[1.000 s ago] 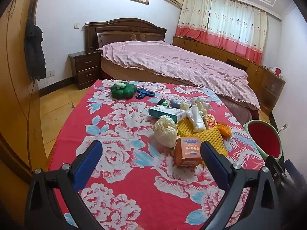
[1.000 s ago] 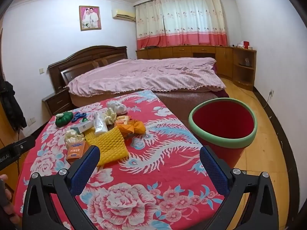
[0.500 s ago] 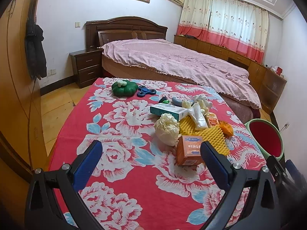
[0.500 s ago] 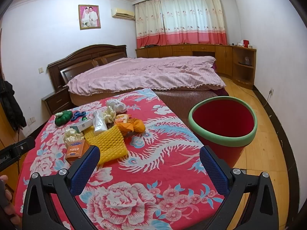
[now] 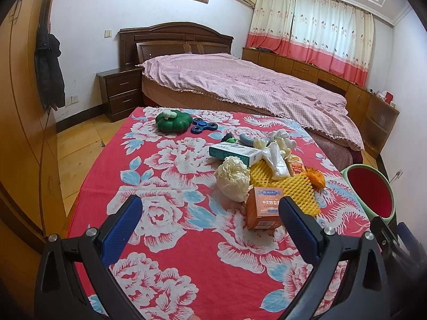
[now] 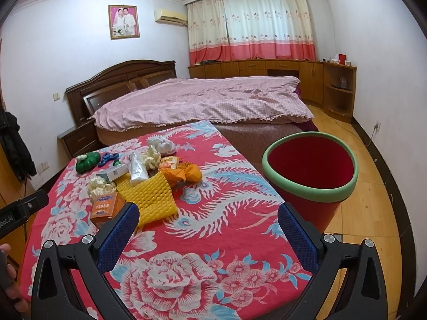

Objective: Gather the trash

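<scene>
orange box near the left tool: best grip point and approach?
Grip the orange box across its two narrow side walls, coming from the near table edge with the left tool wide open. It stands tilted, printed face up, its near sides apparently clear; the crumpled wrapper crowds its far side.

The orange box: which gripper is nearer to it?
Left. The orange box sits just ahead of the left gripper, by its right finger. The right gripper is farther right of it.

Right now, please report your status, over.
Left gripper open, right gripper open, both empty. Orange box nearest. Red bin empty, beside table. Nothing blocking.
</scene>
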A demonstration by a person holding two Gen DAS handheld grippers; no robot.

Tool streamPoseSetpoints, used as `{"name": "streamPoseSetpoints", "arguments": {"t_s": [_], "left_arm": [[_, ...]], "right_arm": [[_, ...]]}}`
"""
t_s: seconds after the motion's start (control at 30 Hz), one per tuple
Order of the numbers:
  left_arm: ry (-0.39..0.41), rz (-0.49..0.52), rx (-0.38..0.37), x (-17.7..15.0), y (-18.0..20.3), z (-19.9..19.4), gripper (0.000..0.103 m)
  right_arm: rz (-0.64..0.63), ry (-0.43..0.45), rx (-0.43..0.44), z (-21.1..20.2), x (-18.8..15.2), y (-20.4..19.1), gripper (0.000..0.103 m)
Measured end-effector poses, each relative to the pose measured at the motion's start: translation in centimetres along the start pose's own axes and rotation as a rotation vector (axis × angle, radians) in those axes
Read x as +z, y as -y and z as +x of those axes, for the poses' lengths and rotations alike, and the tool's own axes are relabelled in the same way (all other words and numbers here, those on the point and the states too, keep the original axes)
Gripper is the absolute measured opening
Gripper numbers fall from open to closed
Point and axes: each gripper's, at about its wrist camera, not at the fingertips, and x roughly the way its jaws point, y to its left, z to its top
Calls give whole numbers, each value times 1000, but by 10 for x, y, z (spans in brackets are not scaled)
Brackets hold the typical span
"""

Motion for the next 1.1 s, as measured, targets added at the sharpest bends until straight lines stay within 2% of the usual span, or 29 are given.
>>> {"name": "streamPoseSetpoints", "arguments": {"t_s": [1.1], "left_arm": [[-13,-2,2,-3,0,2,101]], "right_arm": [[11,-12,-1,2,0,2,103]]}}
